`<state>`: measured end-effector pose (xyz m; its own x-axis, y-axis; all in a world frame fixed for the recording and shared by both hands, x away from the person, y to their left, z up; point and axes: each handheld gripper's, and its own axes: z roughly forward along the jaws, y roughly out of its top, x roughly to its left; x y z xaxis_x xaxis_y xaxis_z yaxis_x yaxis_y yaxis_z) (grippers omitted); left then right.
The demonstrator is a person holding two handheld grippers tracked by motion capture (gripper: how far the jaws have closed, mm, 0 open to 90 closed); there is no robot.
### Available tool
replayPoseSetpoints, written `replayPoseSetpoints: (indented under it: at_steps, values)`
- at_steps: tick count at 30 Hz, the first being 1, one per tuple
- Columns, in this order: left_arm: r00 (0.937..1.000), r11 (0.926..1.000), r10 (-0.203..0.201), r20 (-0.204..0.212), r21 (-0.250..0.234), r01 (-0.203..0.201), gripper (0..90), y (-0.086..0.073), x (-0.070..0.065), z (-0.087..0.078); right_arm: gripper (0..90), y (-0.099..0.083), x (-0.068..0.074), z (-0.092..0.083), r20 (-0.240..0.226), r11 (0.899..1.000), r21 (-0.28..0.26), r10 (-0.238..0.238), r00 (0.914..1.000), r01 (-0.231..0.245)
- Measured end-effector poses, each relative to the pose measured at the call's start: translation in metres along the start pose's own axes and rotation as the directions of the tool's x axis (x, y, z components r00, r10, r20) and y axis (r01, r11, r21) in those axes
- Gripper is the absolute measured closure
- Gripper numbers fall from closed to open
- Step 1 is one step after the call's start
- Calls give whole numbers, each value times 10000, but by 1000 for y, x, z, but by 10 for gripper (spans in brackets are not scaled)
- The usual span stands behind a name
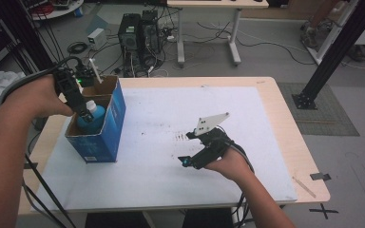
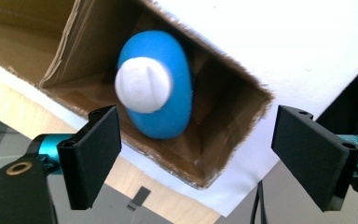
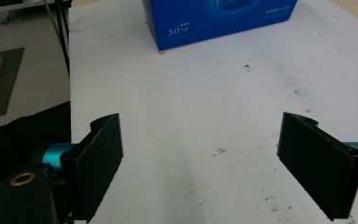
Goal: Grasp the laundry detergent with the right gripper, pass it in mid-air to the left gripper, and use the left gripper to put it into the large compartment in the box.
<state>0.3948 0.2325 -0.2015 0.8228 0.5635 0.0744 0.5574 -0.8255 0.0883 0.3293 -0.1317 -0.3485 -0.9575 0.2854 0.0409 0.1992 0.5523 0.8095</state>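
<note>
High view: at a wooden table (image 1: 285, 118) covered by a white sheet (image 1: 171, 142), a person's left hand holds the left gripper (image 1: 83, 114) above an open blue carton (image 1: 102, 137) that stands near the table's left edge, while the right gripper (image 1: 187, 159) rests low over the middle of the sheet, well apart from the carton. A blue bottle (image 1: 91, 118) with a white cap (image 1: 91, 105) stands upright inside the carton's nearer compartment, its cap just beside the left gripper's tips. Left gripper view looks straight down on that bottle (image 2: 161, 88), which sits against one wall of the brown cardboard interior (image 2: 223, 112); the black jaws stand apart on either side of the carton mouth and grip nothing. Right gripper view shows its own jaws spread wide over the bare, faintly smudged sheet (image 3: 191, 116), nothing between them, with the carton's printed blue side (image 3: 214, 18) at the far end.
</note>
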Motion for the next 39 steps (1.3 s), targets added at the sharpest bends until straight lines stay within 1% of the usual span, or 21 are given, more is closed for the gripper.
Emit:
replayPoseSetpoints:
  at_steps: [3, 5, 10, 11, 12, 15, 18, 25, 26, 27, 28, 29, 30, 31, 33, 34, 35, 36, 37, 38, 39]
  values:
    - [9998, 9998, 177, 36, 15, -177, 159, 2, -4, -3, 135, 1, 0, -2, 21, 10000, 16, 43, 10000, -43]
    - [9989, 9989, 465, 92, -54, -465, 159, 5, -11, -8, 135, 3, 0, -5, 80, 10000, 35, -58, 10000, 58]
    - [9950, 9949, 999, -101, -148, -1000, 159, 14, -24, -14, 135, 8, -2, -12, 165, 9999, 78, -113, 9998, 112]
    - [9950, 9949, 999, -101, -148, -1000, 159, 14, -24, -14, 135, 9, -2, -14, 162, 9999, 117, -128, 9998, 127]
    - [9918, 9917, 1261, -215, -212, -1265, 159, 18, -29, -15, 135, 10, -3, -15, 177, 9998, 172, -118, 9998, 115]
    - [9896, 9895, 1436, -111, -180, -1437, 159, 22, -32, -13, 135, 11, -4, -17, 176, 9992, 373, -152, 9997, 146]
    - [9844, 9843, 1756, -47, -149, -1757, 159, 30, -38, -11, 135, 15, -7, -23, 194, 9961, 864, -209, 9996, 192]
    - [9787, 9781, 2054, 7, -335, -2052, 159, 41, -46, -8, 135, 26, -13, -37, 295, 9908, 1315, -349, 9990, 307]
    - [9742, 9737, 2258, 20, -331, -2256, 159, 47, -50, -6, 135, 27, -14, -38, 296, 9900, 1376, -363, 9989, 319]
    - [9723, 9719, 2335, 32, -325, -2333, 159, 49, -52, -5, 134, 32, -18, -42, 265, 9818, 1870, -397, 9989, 340]
    - [9695, 9689, 2451, 42, -361, -2448, 159, 52, -55, -3, 134, 32, -18, -42, 265, 9818, 1870, -397, 9989, 340]
    - [9695, 9689, 2451, 42, -361, -2448, 159, 52, -55, -3, 134, 32, -18, -42, 265, 9818, 1870, -397, 9989, 340]
    - [9575, 9570, 2877, 191, -445, -2866, 159, 60, -62, 1, 134, 34, -19, -43, 210, 9772, 2091, -427, 9989, 374]
    - [9536, 9535, 2994, 301, -449, -2980, 159, 64, -65, 5, 135, 39, -22, -46, 26, 9634, 2642, -483, 9988, 459]
    - [9468, 9476, 3191, 426, -299, -3180, 159, 71, -68, 13, 135, 43, -26, -47, -98, 9458, 3205, -509, 9987, 513]
    - [9468, 9476, 3191, 426, -299, -3180, 159, 71, -68, 13, 135, 43, -26, -47, -98, 9458, 3205, -509, 9987, 513]
    - [9437, 9451, 3267, 514, -167, -3263, 159, 75, -70, 18, 135, 44, -29, -46, -140, 9379, 3428, -512, 9986, 529]
    - [9437, 9451, 3267, 514, -167, -3263, 159, 75, -70, 18, 135, 44, -29, -46, -140, 9379, 3428, -512, 9986, 529]
    - [9357, 9379, 3464, 675, -67, -3467, 159, 83, -75, 31, 135, 45, -38, -42, -14, 9181, 3939, -483, 9988, 450]
    - [9324, 9347, 3549, 688, -79, -3552, 159, 86, -77, 35, 135, 44, -41, -40, -28, 9139, 4041, -424, 9991, 399]
    - [9324, 9347, 3549, 688, -79, -3552, 159, 86, -77, 35, 135, 44, -41, -40, -28, 9139, 4041, -424, 9991, 399]
